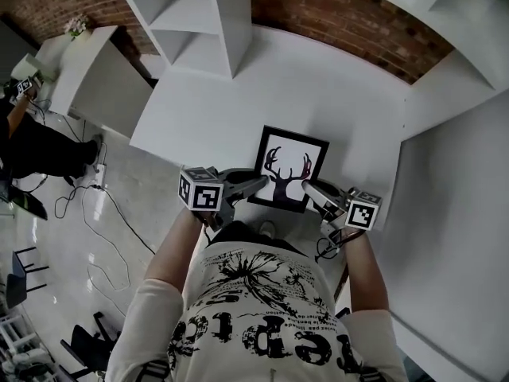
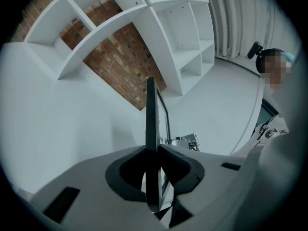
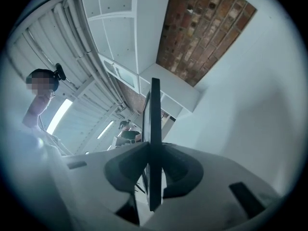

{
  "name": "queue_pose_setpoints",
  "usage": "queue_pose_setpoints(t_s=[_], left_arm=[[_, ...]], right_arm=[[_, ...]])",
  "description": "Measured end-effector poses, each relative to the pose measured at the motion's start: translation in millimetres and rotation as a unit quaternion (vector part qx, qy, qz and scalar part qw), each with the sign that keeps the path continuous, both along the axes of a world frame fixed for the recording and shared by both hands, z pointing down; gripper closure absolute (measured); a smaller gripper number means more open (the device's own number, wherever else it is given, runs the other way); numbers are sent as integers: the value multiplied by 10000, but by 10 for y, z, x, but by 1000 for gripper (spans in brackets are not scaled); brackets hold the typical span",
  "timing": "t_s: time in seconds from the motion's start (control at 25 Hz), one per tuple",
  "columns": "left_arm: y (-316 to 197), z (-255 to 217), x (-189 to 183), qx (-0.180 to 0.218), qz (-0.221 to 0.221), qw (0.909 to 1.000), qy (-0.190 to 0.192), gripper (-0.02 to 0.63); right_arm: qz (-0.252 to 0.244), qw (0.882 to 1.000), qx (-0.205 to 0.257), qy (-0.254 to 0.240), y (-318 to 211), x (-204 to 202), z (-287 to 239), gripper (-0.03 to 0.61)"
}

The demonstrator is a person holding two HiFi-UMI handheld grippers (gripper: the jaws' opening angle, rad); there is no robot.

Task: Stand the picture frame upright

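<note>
The picture frame (image 1: 288, 169) is black-edged and shows a dark deer head on white. It hangs between both grippers near the front edge of the white table (image 1: 318, 94). My left gripper (image 1: 260, 183) is shut on the frame's left side. My right gripper (image 1: 310, 188) is shut on its right side. In the left gripper view the frame's thin black edge (image 2: 151, 114) runs up from between the pressed jaws of the left gripper (image 2: 155, 154). The right gripper view shows the same edge (image 3: 155, 109) clamped in the right gripper (image 3: 154, 148). Whether the frame's bottom touches the table is hidden.
White shelving (image 1: 199, 22) stands at the back of the table against a brick wall (image 1: 342, 14). A white counter (image 1: 461, 181) borders the right side. At the left, a person (image 1: 24, 142) stands by cables (image 1: 87, 205) on the floor.
</note>
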State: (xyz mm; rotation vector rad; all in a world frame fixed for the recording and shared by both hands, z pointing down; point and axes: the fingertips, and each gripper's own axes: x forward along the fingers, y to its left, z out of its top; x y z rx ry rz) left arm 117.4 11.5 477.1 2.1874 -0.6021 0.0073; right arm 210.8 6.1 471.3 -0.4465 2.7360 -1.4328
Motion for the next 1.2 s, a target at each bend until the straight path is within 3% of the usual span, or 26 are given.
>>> queue_pose_setpoints(t_s=[0.32, 0.56, 0.68, 0.92, 1.2], left_arm=[[3, -99, -109, 376, -292, 9987, -157, 520], [-531, -89, -741, 293, -390, 9987, -114, 512], [-709, -100, -988, 327, -275, 9990, -150, 512], [-1412, -162, -1834, 375, 56, 9989, -266, 512], [-1972, -182, -2420, 942, 321, 9939, -476, 506]], right_arm=[[-212, 9992, 322, -65, -40, -111, -58, 491], [-106, 9976, 648, 212, -555, -752, -120, 491], [14, 9968, 762, 244, -720, -1000, -132, 491], [249, 9954, 791, 489, -1346, -1843, -174, 489], [619, 9874, 1173, 864, -1878, -2439, -212, 485]])
